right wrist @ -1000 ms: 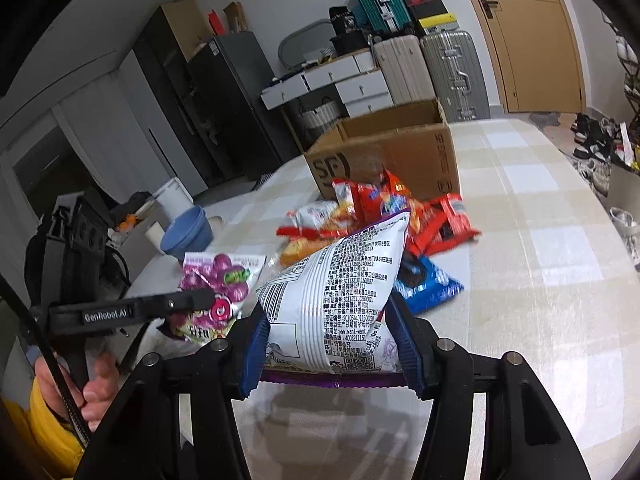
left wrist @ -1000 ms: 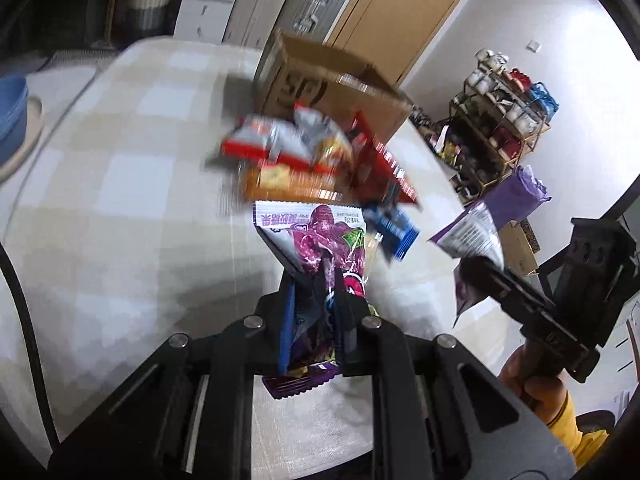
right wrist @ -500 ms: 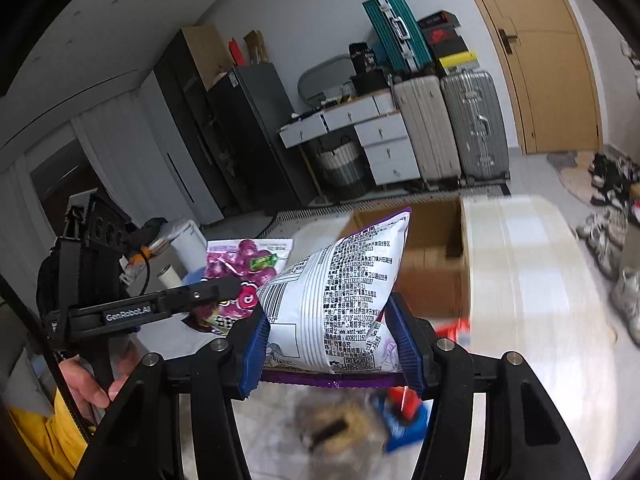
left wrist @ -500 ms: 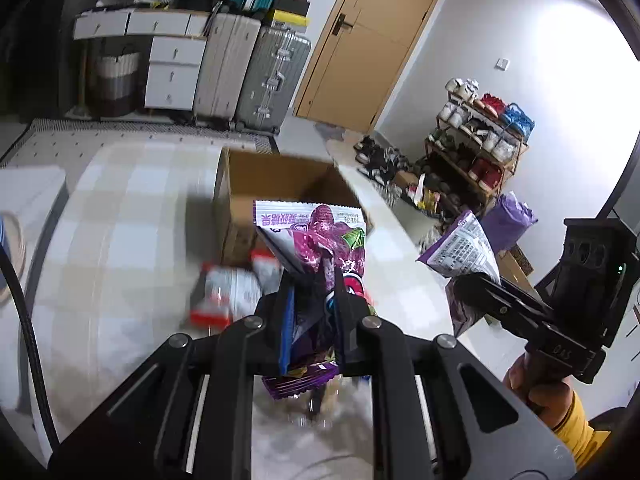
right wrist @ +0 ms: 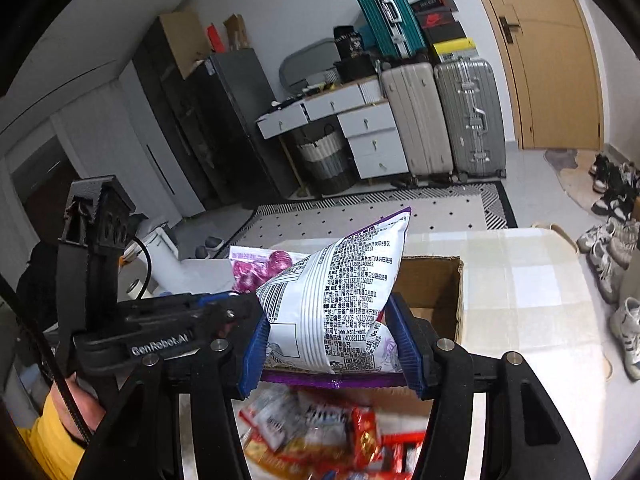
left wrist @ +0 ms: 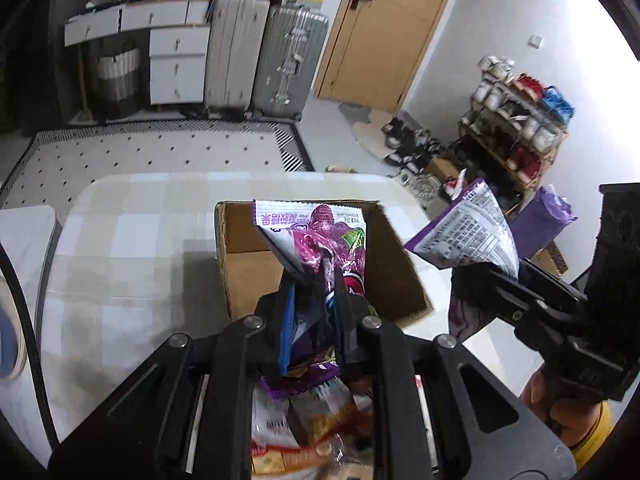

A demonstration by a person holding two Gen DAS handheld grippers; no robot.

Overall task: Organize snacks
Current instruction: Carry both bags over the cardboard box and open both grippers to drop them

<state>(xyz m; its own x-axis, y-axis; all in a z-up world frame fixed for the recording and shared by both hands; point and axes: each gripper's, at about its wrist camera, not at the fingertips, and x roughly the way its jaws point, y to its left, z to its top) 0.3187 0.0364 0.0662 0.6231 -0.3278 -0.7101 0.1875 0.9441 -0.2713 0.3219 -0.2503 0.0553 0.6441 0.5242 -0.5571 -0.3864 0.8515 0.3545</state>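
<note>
So I'm mid-carry with two bags at once. My left gripper [left wrist: 312, 320] is squeezed tight on the purple candy pouch [left wrist: 320, 240], and my right gripper [right wrist: 332, 344] is clamped on the puffy white-and-purple chip bag [right wrist: 340, 300], jaws partway apart around it. Both are up in the air near the open cardboard box [left wrist: 396, 280] on the checked table [left wrist: 120, 260]. The part of the box floor I can see looks bare, so I'd guess nothing's packed yet. A whole pile of snacks [right wrist: 320, 432] is still on the table below, so lots left to do.
</note>
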